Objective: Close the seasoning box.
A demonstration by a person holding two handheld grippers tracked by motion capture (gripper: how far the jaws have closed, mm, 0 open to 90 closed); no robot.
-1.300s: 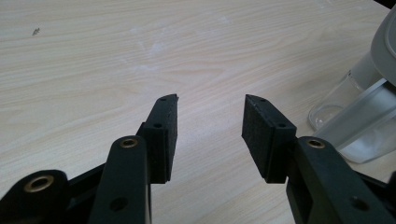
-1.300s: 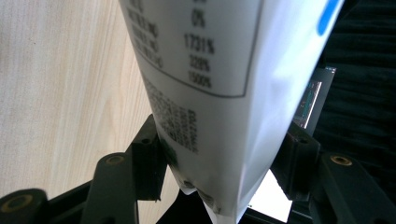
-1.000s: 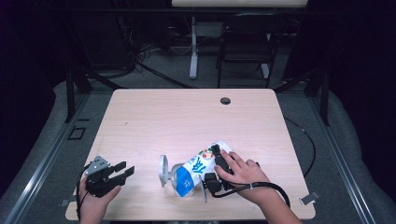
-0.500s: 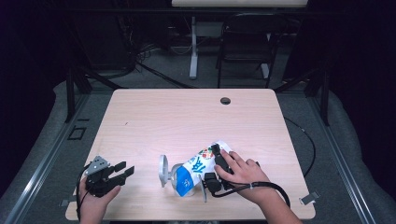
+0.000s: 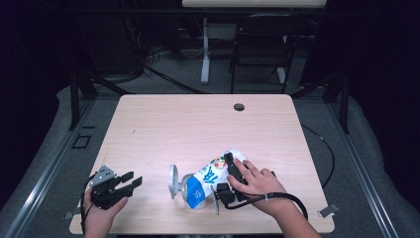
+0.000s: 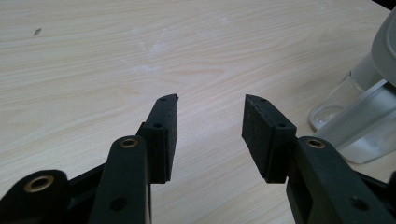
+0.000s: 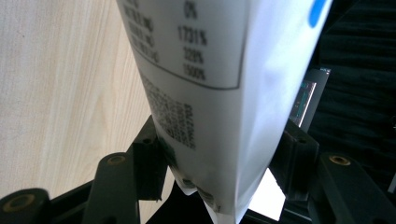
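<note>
we've got the right claw (image 7: 219, 172) clamped on a printed pouch (image 5: 210, 177) near-centre on the worktop (image 5: 198, 124); left claw (image 6: 210, 130) wide open w/ nothing in it, clear container (image 6: 359, 116) to its right.

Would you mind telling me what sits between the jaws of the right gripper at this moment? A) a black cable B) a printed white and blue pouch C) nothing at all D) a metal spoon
B: in the right gripper view the white printed pouch fills the space between the right gripper's two black jaws, and in the high view the same blue and white pouch lies tilted at that gripper.
</note>
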